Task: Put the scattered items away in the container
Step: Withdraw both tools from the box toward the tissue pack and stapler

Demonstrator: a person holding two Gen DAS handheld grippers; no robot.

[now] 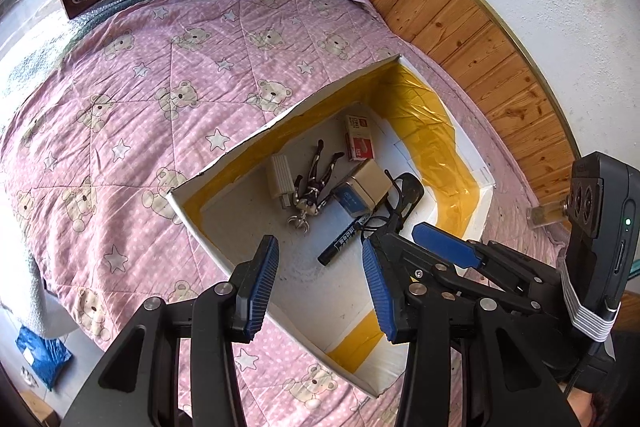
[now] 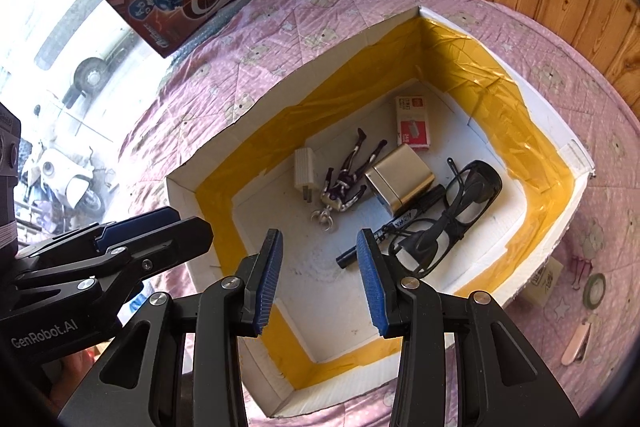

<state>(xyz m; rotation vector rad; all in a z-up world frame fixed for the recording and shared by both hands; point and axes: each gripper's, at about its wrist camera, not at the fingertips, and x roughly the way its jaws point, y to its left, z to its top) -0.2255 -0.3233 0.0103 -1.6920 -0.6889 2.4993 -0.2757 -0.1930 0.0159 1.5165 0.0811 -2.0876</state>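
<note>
A white box (image 2: 400,27) with yellow tape round its inner walls lies on a bed under a pink quilt (image 1: 140,107), close to the wooden wall panel (image 1: 460,27). Both claws hang above its near edge, the left claw (image 1: 320,287) and the right claw (image 2: 320,283) each spread wide and holding nothing, side by side. Inside, crowded toward the far half, lie glasses (image 2: 452,211), a marker (image 1: 344,243), a gold tin (image 2: 404,179), a toy figure (image 2: 348,179), a plug (image 2: 304,171) and a small red carton (image 2: 412,123); the near floor of the box is bare. Outside its right edge, on the quilt, lie a tape roll (image 2: 594,291) and a clip (image 2: 576,347)
</note>
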